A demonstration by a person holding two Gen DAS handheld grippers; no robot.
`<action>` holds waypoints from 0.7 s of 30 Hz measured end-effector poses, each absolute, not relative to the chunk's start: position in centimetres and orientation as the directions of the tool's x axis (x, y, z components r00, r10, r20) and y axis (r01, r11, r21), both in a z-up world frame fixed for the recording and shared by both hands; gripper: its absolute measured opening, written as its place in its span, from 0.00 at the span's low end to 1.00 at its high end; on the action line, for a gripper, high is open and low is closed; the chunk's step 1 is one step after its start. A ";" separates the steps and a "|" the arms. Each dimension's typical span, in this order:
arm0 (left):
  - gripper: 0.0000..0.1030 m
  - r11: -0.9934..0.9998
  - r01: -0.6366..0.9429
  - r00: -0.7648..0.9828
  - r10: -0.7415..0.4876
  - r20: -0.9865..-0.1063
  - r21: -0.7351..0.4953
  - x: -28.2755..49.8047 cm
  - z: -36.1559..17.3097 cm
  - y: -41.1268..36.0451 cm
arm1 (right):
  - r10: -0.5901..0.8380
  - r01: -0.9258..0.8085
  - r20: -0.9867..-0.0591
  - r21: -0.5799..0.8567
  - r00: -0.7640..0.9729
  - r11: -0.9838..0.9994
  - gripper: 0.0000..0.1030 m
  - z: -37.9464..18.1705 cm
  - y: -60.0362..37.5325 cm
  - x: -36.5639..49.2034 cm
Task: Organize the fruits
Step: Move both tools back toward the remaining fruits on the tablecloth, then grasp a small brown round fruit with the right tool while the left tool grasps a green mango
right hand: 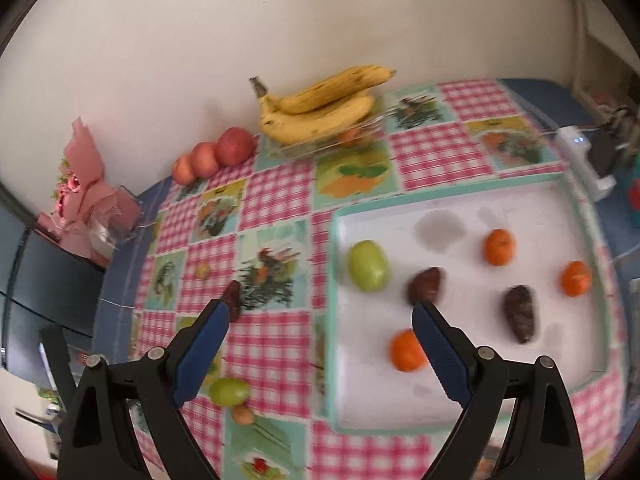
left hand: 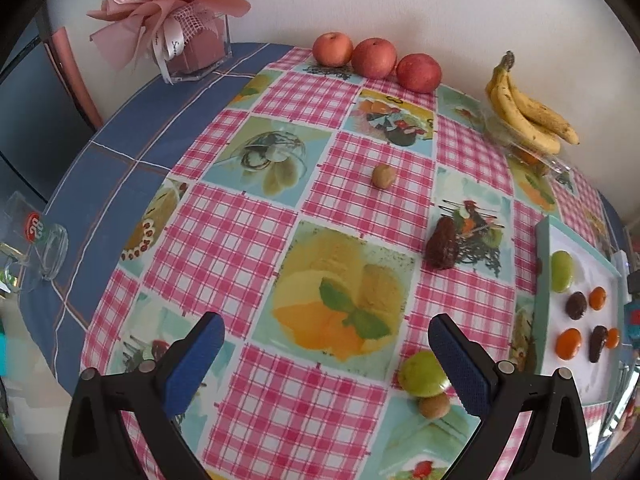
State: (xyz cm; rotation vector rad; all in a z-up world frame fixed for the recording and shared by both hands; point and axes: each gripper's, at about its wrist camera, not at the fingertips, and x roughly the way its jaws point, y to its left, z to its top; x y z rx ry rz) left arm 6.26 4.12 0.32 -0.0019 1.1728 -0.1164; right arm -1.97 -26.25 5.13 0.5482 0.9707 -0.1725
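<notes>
Left wrist view: the left tongs [left hand: 326, 354] hang wide open over the checked cloth of the table [left hand: 240, 240], gripping nothing, and just inside the right blue pad sits a green fruit [left hand: 423, 373] with a small brown fruit [left hand: 434, 405] touching its near side. Farther out on the cloth lie a dark wrinkled fruit [left hand: 441, 247] and, beyond it, a small tan round one [left hand: 384, 176], well apart from each other. Three red apples [left hand: 374, 58] line up against the wall, with a bunch of bananas [left hand: 524, 110] on a clear dish to their right and a pink bouquet [left hand: 168, 12] off to the left. Over in the right wrist view, somewhat blurred, the right tongs [right hand: 320, 320] are spread wide as well, empty, above the left rim of the white tray [right hand: 452, 426]. On the tray: a green fruit [right hand: 368, 266] near the left edge, two dark fruits [right hand: 426, 286] toward the middle, and three small orange fruits [right hand: 407, 351] scattered among them, all apart from one another. The loose green fruit and its brown neighbour show low left here, on the cloth outside the tray.
</notes>
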 end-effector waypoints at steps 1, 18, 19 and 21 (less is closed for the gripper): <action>1.00 0.993 0.095 0.380 -0.099 -0.920 -0.068 6.0 0.4 4.0 | 0.082 0.384 -0.828 0.342 0.555 0.858 0.91 5.8 -26.4 -2.6; 1.00 0.977 0.126 0.254 -0.200 -0.946 -0.173 3.4 0.5 5.7 | 0.166 0.282 -0.882 0.312 0.441 0.907 0.90 4.3 -17.8 -5.9; 1.00 0.978 0.120 0.243 -0.194 -0.951 -0.169 3.6 0.2 5.9 | 0.177 0.275 -0.887 0.313 0.426 0.909 0.90 3.6 -17.1 -5.8; 1.00 0.978 0.108 0.217 -0.197 -0.956 -0.177 3.9 -0.5 6.5 | 0.183 0.261 -0.898 0.303 0.399 0.916 0.90 2.7 -15.9 -5.4</action>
